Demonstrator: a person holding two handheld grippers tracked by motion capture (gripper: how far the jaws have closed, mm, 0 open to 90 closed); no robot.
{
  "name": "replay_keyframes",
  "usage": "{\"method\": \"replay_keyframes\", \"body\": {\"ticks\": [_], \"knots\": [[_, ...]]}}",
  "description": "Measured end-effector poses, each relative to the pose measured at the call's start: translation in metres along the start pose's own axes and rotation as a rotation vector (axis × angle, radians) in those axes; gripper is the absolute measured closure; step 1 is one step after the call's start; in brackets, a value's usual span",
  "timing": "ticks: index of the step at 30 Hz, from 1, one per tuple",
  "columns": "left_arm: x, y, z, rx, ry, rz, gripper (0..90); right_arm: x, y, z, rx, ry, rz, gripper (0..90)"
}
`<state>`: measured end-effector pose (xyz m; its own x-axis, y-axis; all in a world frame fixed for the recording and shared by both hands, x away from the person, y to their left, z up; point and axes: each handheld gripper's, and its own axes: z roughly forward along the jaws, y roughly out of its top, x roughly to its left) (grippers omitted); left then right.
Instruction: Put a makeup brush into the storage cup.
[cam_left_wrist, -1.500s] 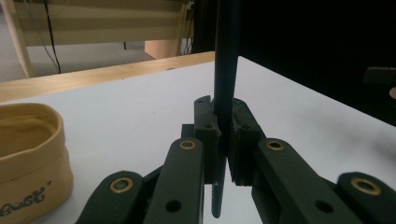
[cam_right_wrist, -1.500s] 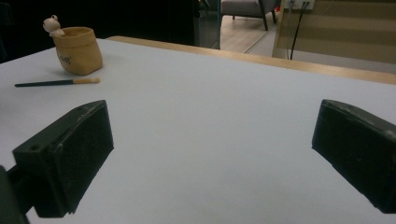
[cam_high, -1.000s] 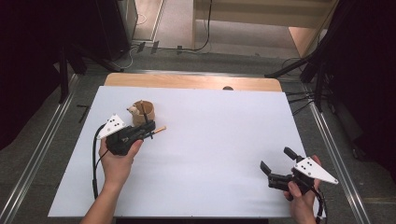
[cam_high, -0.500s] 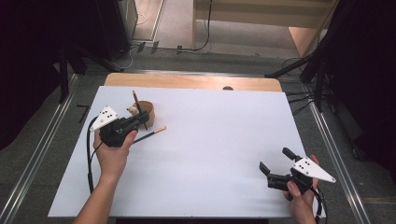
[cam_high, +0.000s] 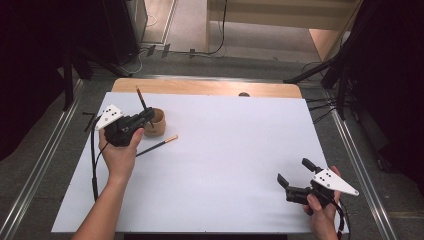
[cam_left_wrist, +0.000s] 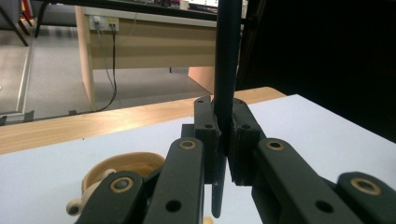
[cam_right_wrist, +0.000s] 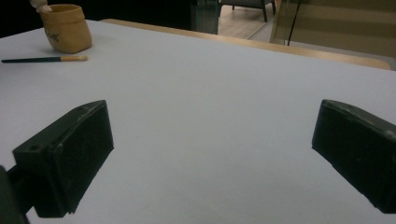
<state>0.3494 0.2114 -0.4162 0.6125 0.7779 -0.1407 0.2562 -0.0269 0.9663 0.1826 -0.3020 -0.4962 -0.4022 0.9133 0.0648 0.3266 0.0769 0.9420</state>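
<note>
Left gripper: clamped on an upright brush, above the pot, far left.
Right gripper: jaws held apart, near right.

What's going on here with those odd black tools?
A person at a white table holds a gripper in each hand. The left gripper is shut on a dark brush, holding it upright right by a small tan pot. A second brush lies flat on the table beside the pot. The right gripper waits open near the table's front right corner, holding nothing.
</note>
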Motion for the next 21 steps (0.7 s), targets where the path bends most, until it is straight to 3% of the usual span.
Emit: {"method": "replay_keyframes", "body": {"ticks": [3, 9, 21], "knots": [[0.002, -0.001, 0.005, -0.01, 0.02, -0.012, 84.9, 0.0, 0.0, 0.0, 0.001, 0.0, 0.001, 0.0], [0.005, -0.006, 0.017, -0.003, 0.079, 0.004, 84.9, 0.001, 0.0, 0.0, 0.002, 0.0, 0.002, 0.0], [0.012, -0.018, 0.041, 0.041, 0.175, 0.016, 84.9, 0.001, -0.001, 0.0, 0.003, 0.006, 0.01, 0.0]]}}
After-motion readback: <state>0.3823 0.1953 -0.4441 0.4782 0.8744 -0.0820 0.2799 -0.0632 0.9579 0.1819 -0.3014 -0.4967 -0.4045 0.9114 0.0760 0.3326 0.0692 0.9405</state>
